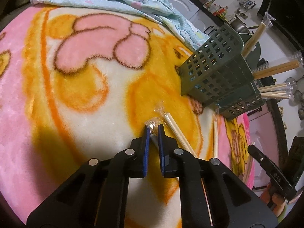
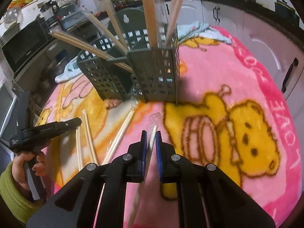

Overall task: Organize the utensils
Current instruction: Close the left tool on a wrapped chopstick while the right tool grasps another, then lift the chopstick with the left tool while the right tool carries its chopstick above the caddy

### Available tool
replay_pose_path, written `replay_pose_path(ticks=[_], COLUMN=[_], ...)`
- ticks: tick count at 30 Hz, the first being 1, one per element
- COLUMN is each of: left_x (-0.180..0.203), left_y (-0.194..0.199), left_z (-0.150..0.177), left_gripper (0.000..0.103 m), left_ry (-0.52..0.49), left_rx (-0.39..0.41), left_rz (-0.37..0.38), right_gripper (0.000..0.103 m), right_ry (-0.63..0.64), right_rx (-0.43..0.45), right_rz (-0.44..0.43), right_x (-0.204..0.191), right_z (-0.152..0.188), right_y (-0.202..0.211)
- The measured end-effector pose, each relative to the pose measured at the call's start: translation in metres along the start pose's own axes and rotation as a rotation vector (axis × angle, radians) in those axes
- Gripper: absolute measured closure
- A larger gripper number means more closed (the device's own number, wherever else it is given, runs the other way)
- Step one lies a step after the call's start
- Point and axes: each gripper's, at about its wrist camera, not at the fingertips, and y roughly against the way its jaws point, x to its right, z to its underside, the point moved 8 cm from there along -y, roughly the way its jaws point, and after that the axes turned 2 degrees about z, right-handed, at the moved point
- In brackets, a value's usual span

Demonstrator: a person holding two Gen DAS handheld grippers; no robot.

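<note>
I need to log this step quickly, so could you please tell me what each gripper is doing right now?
Left gripper: closed on a wrapped chopstick pair, at its wrapper end.
Right gripper: closed on another wrapped chopstick pair.

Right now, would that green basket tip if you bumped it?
Probably. The basket looks like thin, holey plastic, so likely light. Long chopsticks stick out high and lean outward, making it top-heavy. The fuzzy blanket beneath gives soft footing.
</note>
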Motion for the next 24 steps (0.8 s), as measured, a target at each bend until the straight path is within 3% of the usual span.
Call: replay_pose_path(ticks=[15,24], left_x=[0.018,0.056], left_y=[0.043,0.080], left_z=[-0.003,-0.006], left_gripper=[0.100,0.100], left_ry=[-0.063,-0.152], left_rx=[0.093,0.164], left_rz=[0.026,0.072], right_gripper=[0.096,0.097], right_ry=[0.056,0.084], right_rx=[0.108,0.158], right_rz=[0.007,0.009], right_x=[-0.016,-0.024], right_z=[-0.019,-0.027], right_y=[0.040,0.059])
